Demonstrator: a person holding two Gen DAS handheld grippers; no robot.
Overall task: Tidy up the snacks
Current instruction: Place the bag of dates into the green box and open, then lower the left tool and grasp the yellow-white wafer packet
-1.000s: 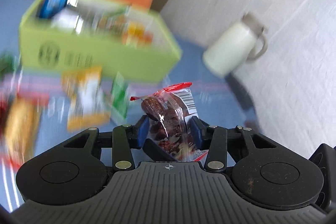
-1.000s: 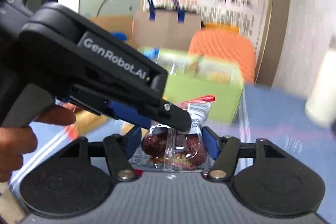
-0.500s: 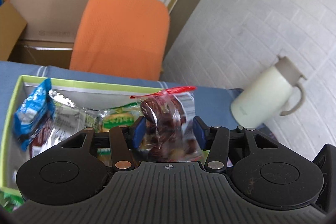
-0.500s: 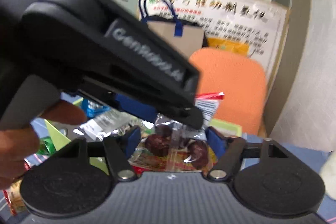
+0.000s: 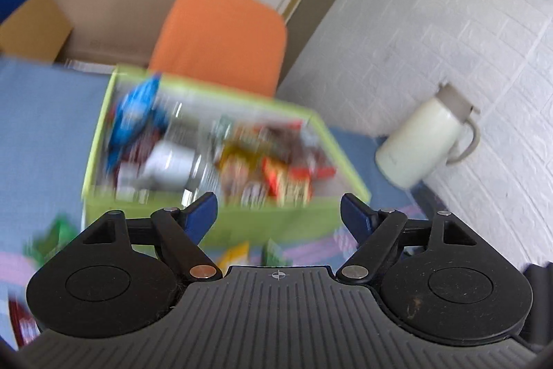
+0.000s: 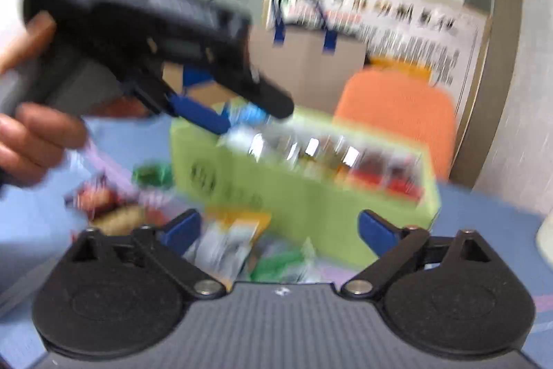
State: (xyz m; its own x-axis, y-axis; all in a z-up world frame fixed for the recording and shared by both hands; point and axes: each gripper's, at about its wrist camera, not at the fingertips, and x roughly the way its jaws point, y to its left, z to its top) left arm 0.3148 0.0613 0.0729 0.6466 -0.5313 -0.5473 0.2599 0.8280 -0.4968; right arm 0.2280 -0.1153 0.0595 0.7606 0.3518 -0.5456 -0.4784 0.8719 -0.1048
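Green box: lime fabric bin [image 5: 262, 223] on the blue tablecloth [image 5: 38, 134]; already packed with blurred wrappers; blue packet [image 5: 136, 106] upright at its far-left corner; red-orange packs [image 5: 287, 178] near the front right
Loose snacks: still on the cloth in front of the bin; yellow-white pouch [image 6: 231, 241] and green wrapper [image 6: 276, 261] just ahead of the right gripper; reddish-brown packs [image 6: 110, 206] and another green one [image 6: 152, 175] off to its left
Left gripper [image 5: 278, 213]: fingers spread wide, nothing between them; above and in front of the bin's near wall; in the right wrist view it hangs up-left with a hand [image 6: 31, 140] on its handle
Right gripper [image 6: 278, 227]: fingers wide apart, empty; low over the cloth
Key relation: yellow-white pouch lies dead ahead and slightly left of the right gripper's centre; long axis looks to run roughly away from the camera, blur makes that uncertain; right gripper is clearly nearer, so I'd judge it takes this one
Room: bin's front wall sits just beyond the pouch, so little forward clearance; open cloth to the left; green wrapper touching or overlapping the pouch's right side, can't tell which
Edges: white jug [image 5: 425, 144] right of the bin, well apart from the loose packs; orange chair [image 5: 221, 37] behind the table
Risk: pinching two wrappers at once
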